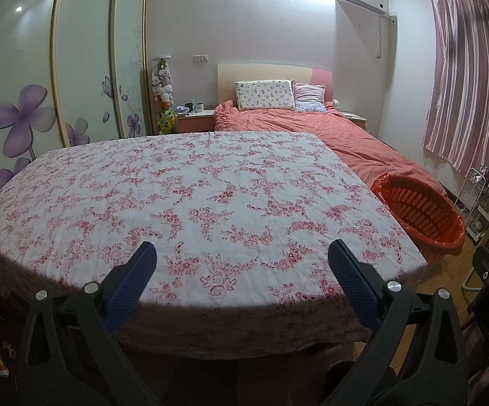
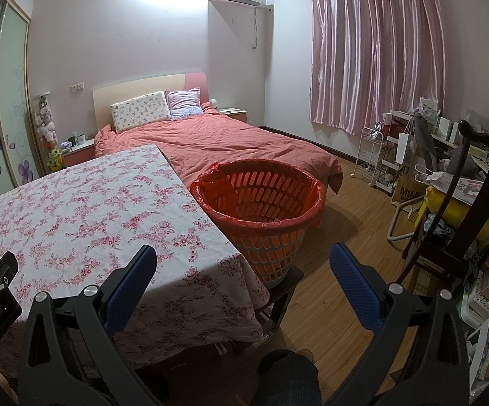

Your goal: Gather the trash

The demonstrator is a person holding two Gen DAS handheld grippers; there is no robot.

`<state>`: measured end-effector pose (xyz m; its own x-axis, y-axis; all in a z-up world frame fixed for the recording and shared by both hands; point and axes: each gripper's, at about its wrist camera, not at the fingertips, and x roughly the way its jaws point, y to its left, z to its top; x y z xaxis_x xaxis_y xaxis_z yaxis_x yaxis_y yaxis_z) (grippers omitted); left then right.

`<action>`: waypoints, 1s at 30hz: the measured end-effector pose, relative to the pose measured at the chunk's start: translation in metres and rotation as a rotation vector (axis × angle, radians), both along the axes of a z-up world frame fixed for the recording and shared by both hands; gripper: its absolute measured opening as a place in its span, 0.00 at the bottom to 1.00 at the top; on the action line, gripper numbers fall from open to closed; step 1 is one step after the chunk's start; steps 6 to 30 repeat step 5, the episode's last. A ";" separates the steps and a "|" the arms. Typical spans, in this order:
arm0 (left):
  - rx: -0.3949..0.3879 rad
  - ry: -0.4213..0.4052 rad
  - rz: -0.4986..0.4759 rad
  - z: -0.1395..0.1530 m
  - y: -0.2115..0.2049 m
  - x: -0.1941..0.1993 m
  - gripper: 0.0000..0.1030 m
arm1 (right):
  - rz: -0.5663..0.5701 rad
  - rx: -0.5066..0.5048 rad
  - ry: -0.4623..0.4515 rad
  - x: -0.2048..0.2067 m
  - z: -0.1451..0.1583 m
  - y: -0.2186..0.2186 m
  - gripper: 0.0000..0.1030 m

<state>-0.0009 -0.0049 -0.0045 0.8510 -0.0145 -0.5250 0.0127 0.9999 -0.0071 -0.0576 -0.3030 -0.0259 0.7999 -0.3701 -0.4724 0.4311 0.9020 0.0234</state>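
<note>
**A:** Both sets of tongs first: what have they got?

**B:** Nothing. The left tongs [image 1: 241, 253] hang over the near edge of the tabletop [image 1: 190, 182] with the blue pads spread wide and only floral cloth between them. The right tongs [image 2: 242, 257] are just as wide apart and empty, hanging over the tabletop's near right corner and the floor beyond it.

**A:** And the trash?

**B:** I see none on the cloth in either view. Low at the left, on the dim floor by the tabletop's near left corner, there is a small orange-and-white scrap [image 1: 0, 365]; it may be a wrapper, but I cannot tell.

**A:** Where would it go?

**B:** Into the basket [image 2: 261, 209] lined with a red bag, standing on a low stool just off the tabletop's right edge, with the bed [image 2: 231, 142] behind it.

**A:** So how to do this step well?

**B:** Keep both pairs parted, check the floor along the tabletop's edges, then come down on any scrap squarely so a flat wrapper doesn't slip away.
</note>
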 end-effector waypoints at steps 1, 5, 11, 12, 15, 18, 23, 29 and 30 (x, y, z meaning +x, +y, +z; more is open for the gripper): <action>0.000 0.001 0.000 0.001 0.000 0.001 0.96 | 0.000 0.000 0.000 0.000 0.000 0.000 0.98; -0.001 0.002 0.000 0.000 0.000 0.000 0.96 | 0.000 0.000 0.001 0.000 0.000 0.000 0.98; -0.001 0.002 0.000 0.000 0.000 0.000 0.96 | 0.000 0.000 0.001 0.000 0.000 0.000 0.98; -0.001 0.002 0.000 0.000 0.000 0.000 0.96 | 0.000 0.000 0.001 0.000 0.000 0.000 0.98; -0.001 0.002 0.000 0.000 0.000 0.000 0.96 | 0.000 0.000 0.001 0.000 0.000 0.000 0.98; -0.001 0.002 0.000 0.000 0.000 0.000 0.96 | 0.000 0.000 0.001 0.000 0.000 0.000 0.98; -0.001 0.002 0.000 0.000 0.000 0.000 0.96 | 0.000 0.000 0.001 0.000 0.000 0.000 0.98; -0.001 0.002 0.000 0.000 0.000 0.000 0.96 | 0.000 0.000 0.001 0.000 0.000 0.000 0.98; -0.001 0.002 0.000 0.000 0.000 0.000 0.96 | 0.000 0.000 0.001 0.000 0.000 0.000 0.98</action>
